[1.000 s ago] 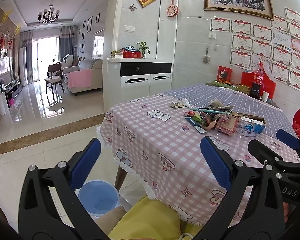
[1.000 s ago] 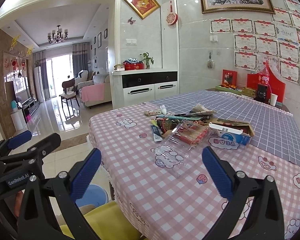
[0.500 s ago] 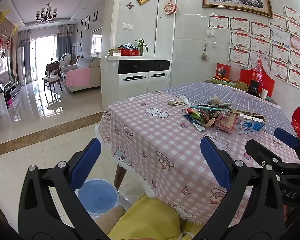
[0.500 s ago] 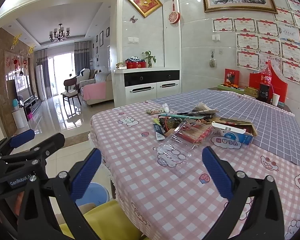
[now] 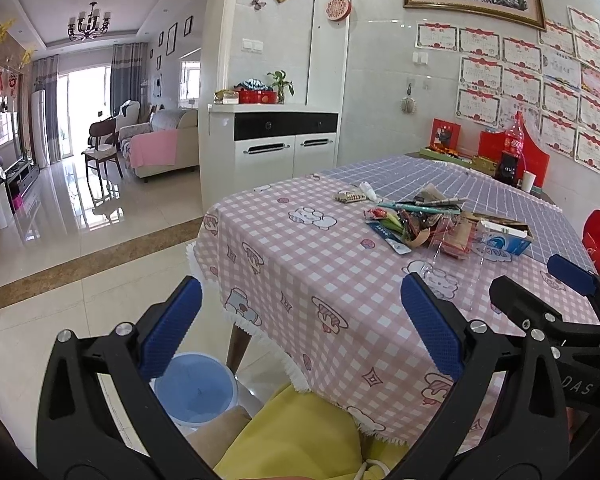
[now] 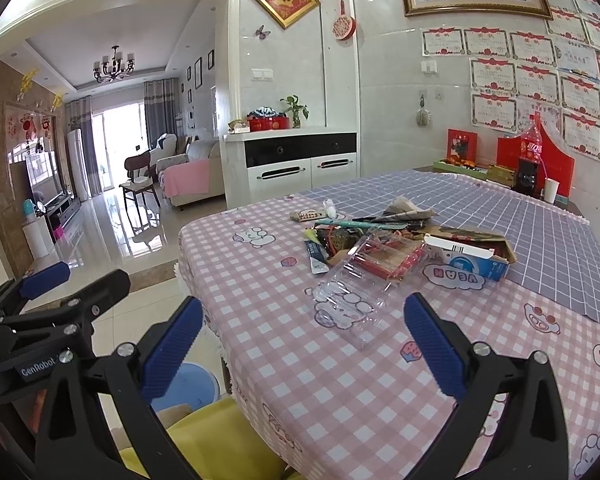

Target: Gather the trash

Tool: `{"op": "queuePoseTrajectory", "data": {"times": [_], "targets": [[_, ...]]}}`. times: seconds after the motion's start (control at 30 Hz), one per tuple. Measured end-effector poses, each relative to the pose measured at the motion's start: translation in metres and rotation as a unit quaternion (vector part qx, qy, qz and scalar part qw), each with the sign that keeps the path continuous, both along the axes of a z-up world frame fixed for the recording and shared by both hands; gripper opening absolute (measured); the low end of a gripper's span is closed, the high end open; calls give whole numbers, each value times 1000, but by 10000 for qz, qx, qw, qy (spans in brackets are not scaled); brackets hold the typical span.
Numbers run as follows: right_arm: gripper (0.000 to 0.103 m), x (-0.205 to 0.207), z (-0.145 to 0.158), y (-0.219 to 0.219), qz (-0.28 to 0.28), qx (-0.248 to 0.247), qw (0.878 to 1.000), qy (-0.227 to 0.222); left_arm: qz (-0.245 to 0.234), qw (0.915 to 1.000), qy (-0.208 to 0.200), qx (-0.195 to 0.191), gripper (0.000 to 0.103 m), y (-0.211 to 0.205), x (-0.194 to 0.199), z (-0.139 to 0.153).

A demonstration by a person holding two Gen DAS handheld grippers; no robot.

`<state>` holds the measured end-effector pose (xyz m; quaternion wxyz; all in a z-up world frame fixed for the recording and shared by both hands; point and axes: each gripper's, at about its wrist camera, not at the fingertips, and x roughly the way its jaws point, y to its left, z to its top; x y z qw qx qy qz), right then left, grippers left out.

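A heap of trash (image 6: 384,240) lies in the middle of the table (image 6: 284,364) with the pink checked cloth: wrappers, a clear plastic tray (image 6: 348,300), a blue and white carton (image 6: 474,262), pens and papers. In the left wrist view the same trash heap (image 5: 432,226) sits far ahead on the right. My left gripper (image 5: 300,330) hangs open over the table's near corner, nothing between its fingers. My right gripper (image 6: 302,344) is open too, above the cloth just short of the clear tray. A blue bin (image 5: 194,390) stands on the floor below the table corner.
A yellow cushion (image 5: 300,436) lies under the grippers at the table's near edge. At the table's far end stand a cola bottle (image 6: 532,148), red boxes and a paper cup (image 6: 550,192). A white cabinet (image 5: 276,144) stands behind, with glossy open floor (image 5: 80,232) on the left.
Both grippers have drifted a little up and to the left, so the table and trash sit slightly lower and further right in view. Both stay open and empty.
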<state>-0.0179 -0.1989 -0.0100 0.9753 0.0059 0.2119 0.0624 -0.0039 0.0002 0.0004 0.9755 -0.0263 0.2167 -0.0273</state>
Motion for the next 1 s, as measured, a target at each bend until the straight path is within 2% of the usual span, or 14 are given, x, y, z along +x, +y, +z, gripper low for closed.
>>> {"op": "queuePoseTrajectory", "data": {"times": [0.33,0.5,0.7,1.0], "targets": [[99,25,-16,1,-356,67,9986,394,6,9994,332,33,97,4,23,-16],[99,48,-27,-3,-815,133,9942,690,-114,9987,484,78,97,3,43,-30],[99,83,-42,-14,-1587,239,9819,1006,-342,9957,842,178,97,-1,76,-48],[99,141,-52,0,-2474,-207,9614,1189,-522,9948,863,137,97,4,126,-50]]}}
